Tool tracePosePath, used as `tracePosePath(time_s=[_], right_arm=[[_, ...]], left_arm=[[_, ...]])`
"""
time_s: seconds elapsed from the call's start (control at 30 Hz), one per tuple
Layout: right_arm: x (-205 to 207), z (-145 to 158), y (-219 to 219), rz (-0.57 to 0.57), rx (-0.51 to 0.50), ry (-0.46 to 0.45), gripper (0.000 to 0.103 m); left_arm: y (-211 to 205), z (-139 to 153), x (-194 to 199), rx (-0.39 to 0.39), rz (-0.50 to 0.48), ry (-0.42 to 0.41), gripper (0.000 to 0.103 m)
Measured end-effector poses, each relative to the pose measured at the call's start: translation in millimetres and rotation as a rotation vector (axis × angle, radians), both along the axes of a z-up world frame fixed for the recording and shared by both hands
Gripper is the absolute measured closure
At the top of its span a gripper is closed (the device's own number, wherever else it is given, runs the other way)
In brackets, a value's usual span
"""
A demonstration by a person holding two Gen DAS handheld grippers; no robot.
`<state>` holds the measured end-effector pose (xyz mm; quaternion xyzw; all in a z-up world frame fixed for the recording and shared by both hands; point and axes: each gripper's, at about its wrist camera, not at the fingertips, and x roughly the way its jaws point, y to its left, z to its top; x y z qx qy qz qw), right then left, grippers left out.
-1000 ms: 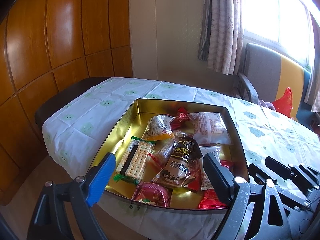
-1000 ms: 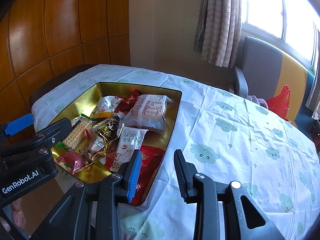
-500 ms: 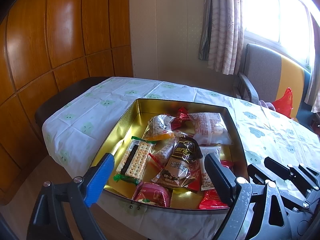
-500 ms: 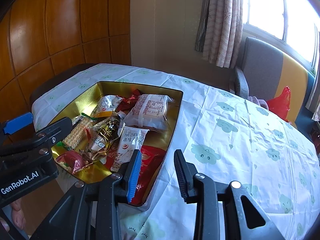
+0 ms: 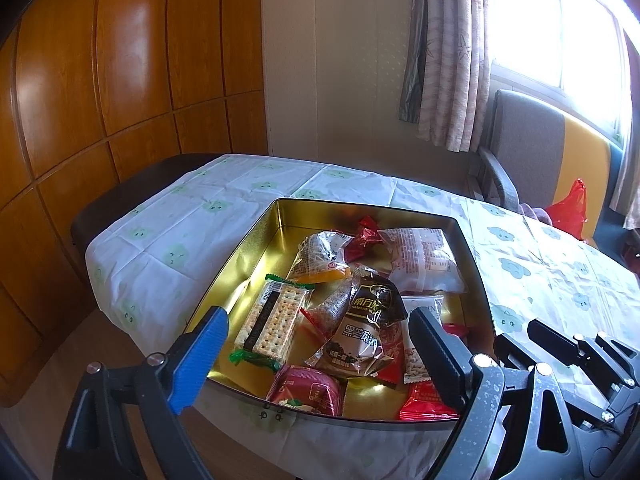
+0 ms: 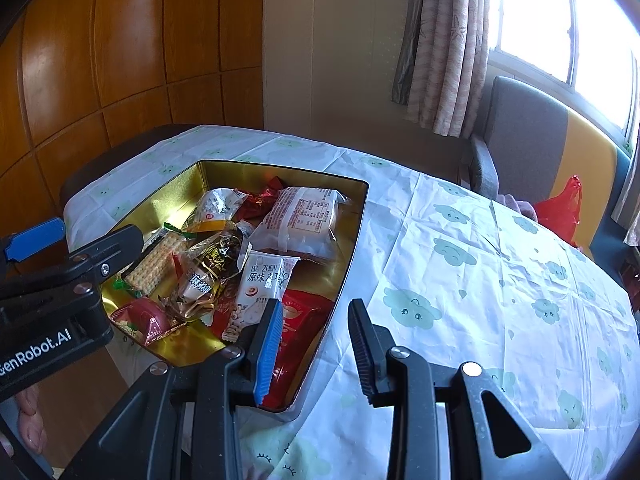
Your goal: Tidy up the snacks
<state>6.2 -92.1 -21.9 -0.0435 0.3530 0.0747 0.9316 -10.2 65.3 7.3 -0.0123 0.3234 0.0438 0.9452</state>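
Widening slightly over the last second, left gripper (image 5: pixel 316 336) jaws stand apart and empty above the near end of the gold tin (image 5: pixel 256 240) of snacks on the counter, likely lining up a pick; right gripper (image 6: pixel 314 340) jaws unchanged, part-open, empty.

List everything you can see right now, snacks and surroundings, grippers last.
tin: 1, gold inside, on the table's near-left end
cracker pack: 1, clear with green ends, tin's left side
brown packet: 1, dark brown and gold, tin's middle
large clear packet: 1, white print, tin's far right
orange-ended packet: 1, clear, far middle
white sachet: 1, white, beside the brown packet
pink packet: 1, near wall
red packets: at least three, one at the near right corner
tablecloth: 1, white with green clouds
chair: 1, grey and yellow, by the window
red bag: 1, on the chair
left gripper: open, over the tin
right gripper: open, empty, over the tin's right edge
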Motion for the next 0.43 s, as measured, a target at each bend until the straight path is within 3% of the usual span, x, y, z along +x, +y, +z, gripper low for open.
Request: tracePosePath(time_s=[0.43], right_arm=[[-1.0, 0.3, -0.3, -0.001, 0.002, -0.006, 0.069]], left_arm=[[-0.5, 2.2, -3.1, 0.007, -0.015, -0.029, 0.009]])
